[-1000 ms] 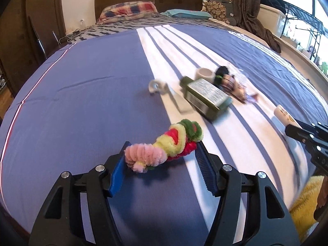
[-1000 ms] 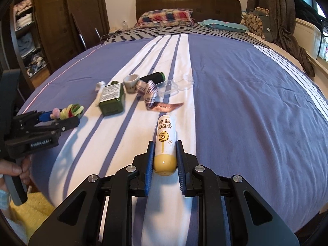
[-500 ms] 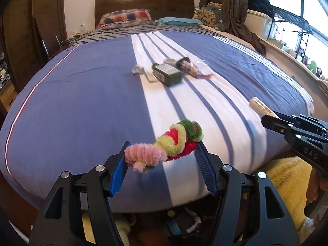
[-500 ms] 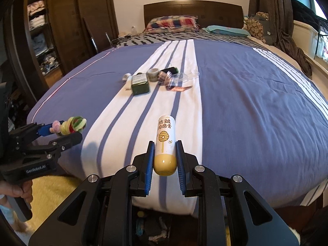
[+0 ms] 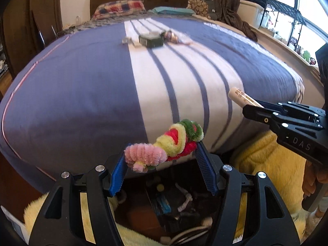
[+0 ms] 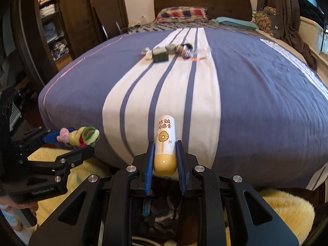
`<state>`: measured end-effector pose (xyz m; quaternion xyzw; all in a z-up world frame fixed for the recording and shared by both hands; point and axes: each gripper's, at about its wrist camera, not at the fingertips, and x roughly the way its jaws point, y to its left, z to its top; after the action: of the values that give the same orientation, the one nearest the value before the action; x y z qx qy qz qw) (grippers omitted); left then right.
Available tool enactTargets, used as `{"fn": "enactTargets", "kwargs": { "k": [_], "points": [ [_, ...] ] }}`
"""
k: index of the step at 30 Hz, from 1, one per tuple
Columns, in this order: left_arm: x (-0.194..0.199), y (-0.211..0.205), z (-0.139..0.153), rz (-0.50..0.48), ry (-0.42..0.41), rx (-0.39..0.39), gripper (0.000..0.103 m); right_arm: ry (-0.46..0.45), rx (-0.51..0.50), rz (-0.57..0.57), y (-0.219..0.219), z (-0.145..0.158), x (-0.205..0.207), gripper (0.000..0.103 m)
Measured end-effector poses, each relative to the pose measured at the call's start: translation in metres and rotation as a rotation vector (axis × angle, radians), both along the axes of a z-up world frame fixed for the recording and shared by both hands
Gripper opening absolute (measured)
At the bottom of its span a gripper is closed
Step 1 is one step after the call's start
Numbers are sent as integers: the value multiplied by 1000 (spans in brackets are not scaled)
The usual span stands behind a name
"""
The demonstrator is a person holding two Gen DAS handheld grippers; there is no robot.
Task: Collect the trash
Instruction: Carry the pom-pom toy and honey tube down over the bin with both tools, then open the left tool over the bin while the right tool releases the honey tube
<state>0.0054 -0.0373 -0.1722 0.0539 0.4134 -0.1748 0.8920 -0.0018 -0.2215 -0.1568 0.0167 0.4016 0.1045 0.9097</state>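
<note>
Left wrist view: left gripper [image 5: 162,160] pinches a fuzzy pink, yellow, red and green coiled pipe-cleaner bundle [image 5: 166,143] across its width, blue pads touching both ends only. It hangs past the foot edge of the purple and white striped bed [image 5: 82,86], over a dark open bin of mixed rubbish [image 5: 172,205] on the floor. Risk: the soft coil compresses and could slip, or snag on a ribbed pad at release. The right tool's side reads "DAS".

Right wrist view: right gripper [image 6: 164,164] clamps a white and yellow cylindrical lip-balm-style tube [image 6: 165,143] near its yellow base, the long white end cantilevered forward. Risk: the smooth round body may pivot or slide out; dropped off-centre, it could land on the yellow fluffy rug [image 6: 287,211] rather than in the bin. Tube label shows Chinese characters, a beehive and a bee. Left tool reads "GenRobot.AI". Blurred dark green tin [image 6: 160,55] and small litter sit well up the bed's centre stripe, uncollected.
</note>
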Motion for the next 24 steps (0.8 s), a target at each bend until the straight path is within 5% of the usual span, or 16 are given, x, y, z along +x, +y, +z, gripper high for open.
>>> {"fn": "enactTargets", "kwargs": {
  "k": [24],
  "points": [
    [-4, -11, -132, -21, 340, 82, 60, 313, 8, 37, 14, -103, 0, 22]
  ]
}}
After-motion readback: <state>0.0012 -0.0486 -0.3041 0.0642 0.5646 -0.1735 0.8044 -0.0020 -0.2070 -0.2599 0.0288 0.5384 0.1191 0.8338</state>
